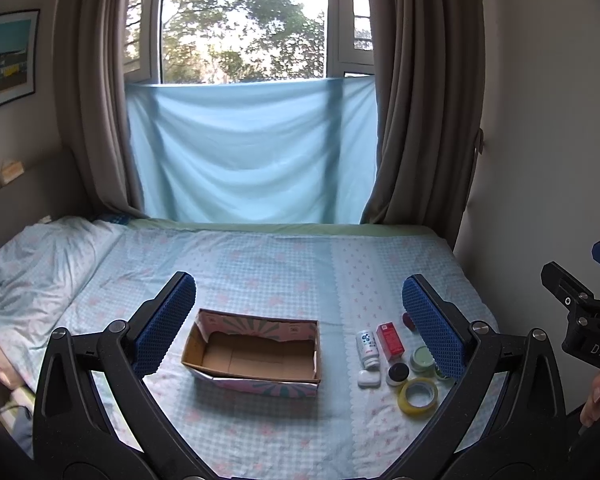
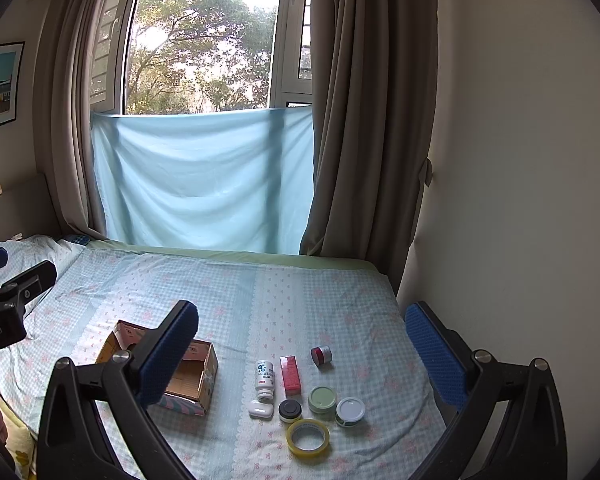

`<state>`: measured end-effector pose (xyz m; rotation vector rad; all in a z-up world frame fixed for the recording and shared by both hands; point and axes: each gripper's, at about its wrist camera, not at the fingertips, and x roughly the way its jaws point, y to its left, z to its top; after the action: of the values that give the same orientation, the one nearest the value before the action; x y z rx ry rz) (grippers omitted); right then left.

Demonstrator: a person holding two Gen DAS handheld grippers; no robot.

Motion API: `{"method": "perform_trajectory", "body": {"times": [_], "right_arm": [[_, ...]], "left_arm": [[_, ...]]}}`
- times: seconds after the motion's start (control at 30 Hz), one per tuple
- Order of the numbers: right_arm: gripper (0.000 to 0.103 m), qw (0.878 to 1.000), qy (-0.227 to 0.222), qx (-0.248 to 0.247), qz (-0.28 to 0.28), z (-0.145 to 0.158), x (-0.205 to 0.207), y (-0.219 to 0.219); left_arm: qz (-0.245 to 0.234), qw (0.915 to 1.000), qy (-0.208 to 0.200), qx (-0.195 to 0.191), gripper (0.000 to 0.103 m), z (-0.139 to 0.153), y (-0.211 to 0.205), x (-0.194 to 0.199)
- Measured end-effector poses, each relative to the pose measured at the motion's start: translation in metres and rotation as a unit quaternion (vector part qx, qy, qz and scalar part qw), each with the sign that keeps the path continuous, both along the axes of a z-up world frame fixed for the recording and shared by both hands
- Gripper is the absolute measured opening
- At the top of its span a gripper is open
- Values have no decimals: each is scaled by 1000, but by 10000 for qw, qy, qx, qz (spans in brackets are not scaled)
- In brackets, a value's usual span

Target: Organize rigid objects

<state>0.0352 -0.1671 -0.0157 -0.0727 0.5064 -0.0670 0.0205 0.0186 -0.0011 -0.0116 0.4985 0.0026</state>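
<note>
Right wrist view shows the right tool (image 2: 300, 360) spread apart and empty, like the left tool (image 1: 300, 328), above the bed (image 2: 236, 296). Small items cluster right of the empty cardboard box (image 1: 256, 354); the tape roll (image 2: 308, 437) may sink into soft bedding, spoiling a grip.

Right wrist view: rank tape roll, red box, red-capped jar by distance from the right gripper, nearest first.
From the right gripper:
1. Yellow tape roll, front of the cluster, nearest the camera.
2. Red box, middle row, lying beside the white bottle.
3. Red-capped jar, farthest back, on the right.
</note>
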Motion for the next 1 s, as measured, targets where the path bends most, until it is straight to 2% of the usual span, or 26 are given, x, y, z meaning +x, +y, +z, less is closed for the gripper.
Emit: {"method": "perform_trajectory", "body": {"times": [0.33, 0.47, 0.57, 0.8, 1.0], "right_arm": [[103, 10000, 18, 10, -70, 3, -1, -4], [103, 9996, 123, 87, -241, 6, 1, -13], [103, 9986, 199, 100, -472, 0, 4, -24], [103, 9904, 817, 268, -1086, -48, 27, -69], [103, 9814, 1420, 434, -1217, -119, 59, -111]], "left_arm": [[-118, 9999, 100, -17, 102, 4, 3, 3], [-283, 9992, 282, -33, 102, 6, 2, 21], [-443, 9980, 461, 4, 102, -3, -4, 42], [-852, 9856, 1446, -202, 102, -63, -35, 119], [-831, 9702, 2269, -194, 102, -140, -75, 186]]}}
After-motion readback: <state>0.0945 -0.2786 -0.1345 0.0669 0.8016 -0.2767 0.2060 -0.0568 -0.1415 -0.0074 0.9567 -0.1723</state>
